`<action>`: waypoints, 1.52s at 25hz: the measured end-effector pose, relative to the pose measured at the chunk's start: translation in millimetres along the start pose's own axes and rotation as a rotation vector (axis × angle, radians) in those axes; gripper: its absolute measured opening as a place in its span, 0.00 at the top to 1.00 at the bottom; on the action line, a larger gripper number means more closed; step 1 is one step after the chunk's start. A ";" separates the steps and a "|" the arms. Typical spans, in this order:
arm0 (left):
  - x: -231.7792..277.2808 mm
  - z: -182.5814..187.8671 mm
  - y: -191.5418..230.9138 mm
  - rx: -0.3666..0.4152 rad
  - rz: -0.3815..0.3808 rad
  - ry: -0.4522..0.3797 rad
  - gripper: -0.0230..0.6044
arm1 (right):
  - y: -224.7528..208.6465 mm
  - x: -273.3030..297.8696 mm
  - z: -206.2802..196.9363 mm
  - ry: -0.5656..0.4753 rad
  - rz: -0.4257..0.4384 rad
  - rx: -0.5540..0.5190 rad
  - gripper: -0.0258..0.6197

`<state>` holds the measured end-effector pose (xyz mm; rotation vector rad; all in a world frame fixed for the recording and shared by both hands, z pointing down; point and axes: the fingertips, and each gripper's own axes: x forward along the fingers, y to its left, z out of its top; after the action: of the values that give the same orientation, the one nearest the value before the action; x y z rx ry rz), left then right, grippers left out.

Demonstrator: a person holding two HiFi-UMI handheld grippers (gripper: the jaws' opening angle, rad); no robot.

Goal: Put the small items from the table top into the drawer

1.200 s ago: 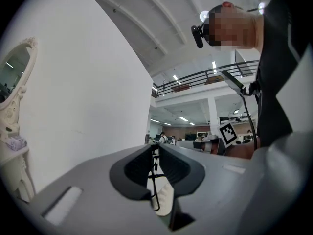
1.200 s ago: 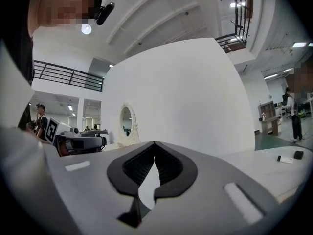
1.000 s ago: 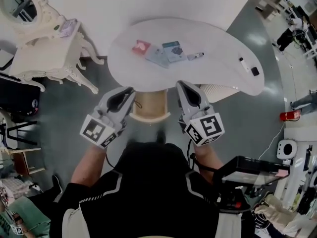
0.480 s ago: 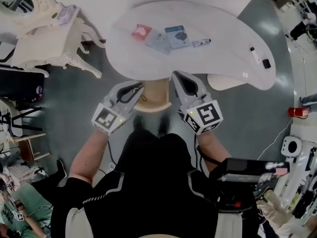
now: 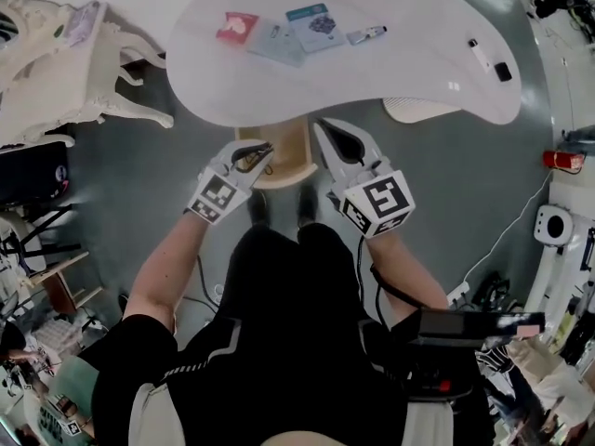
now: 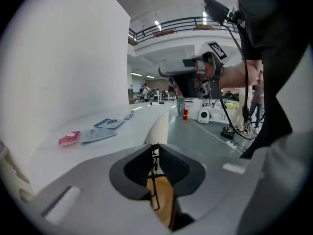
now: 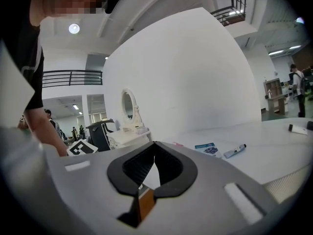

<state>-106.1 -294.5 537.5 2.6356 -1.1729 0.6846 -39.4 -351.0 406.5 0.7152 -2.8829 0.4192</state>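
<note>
A broad white table [image 5: 418,59] with a curved edge is filling the top of the head view. A ribbed white base [image 5: 409,110] is showing under its near edge. A light wooden drawer [image 5: 290,151] is sticking out from under the middle of that near edge.

Both grippers are hovering just below the table's near edge, at the drawer. The left gripper [image 5: 265,147] is reaching the drawer's left side. Its jaws are standing almost together and are pinching a thin black wire loop [image 6: 153,192] that is hanging against the wood. The right gripper [image 5: 319,125] is pointing at the drawer's right side, close under the table edge. Its fingertips are meeting with nothing between them.

The small items are lying on the far half of the table top. A blue booklet [image 5: 312,24] with a darker picture on its cover is sitting near the middle. A pale blue-grey card [image 5: 276,43] is lying just beside it, towards the table's near edge. A flat red packet [image 5: 237,26] with a pale patch is resting next to the card, towards the table's left end. A short grey marker [image 5: 366,34] with a dark cap is lying on the booklet's other side. Well apart, near the table's right end, a slim white stick [image 5: 476,52] and a small black block [image 5: 503,71] are sitting close together.
</note>
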 end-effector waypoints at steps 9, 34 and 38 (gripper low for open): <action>53.5 -79.3 -10.2 0.135 -0.080 0.157 0.90 | -3.4 -1.6 -38.9 0.022 -0.049 0.039 0.96; 144.6 -189.5 0.8 0.358 -0.240 0.466 0.89 | -19.4 -33.3 -113.9 0.053 -0.226 0.139 0.96; 154.2 -206.5 10.5 0.351 -0.223 0.527 0.90 | -22.8 -32.9 -115.8 0.055 -0.226 0.133 0.96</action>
<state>-93.6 -333.3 792.3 2.5303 -0.6442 1.5284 8.3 -321.1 515.3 1.0215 -2.7017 0.5935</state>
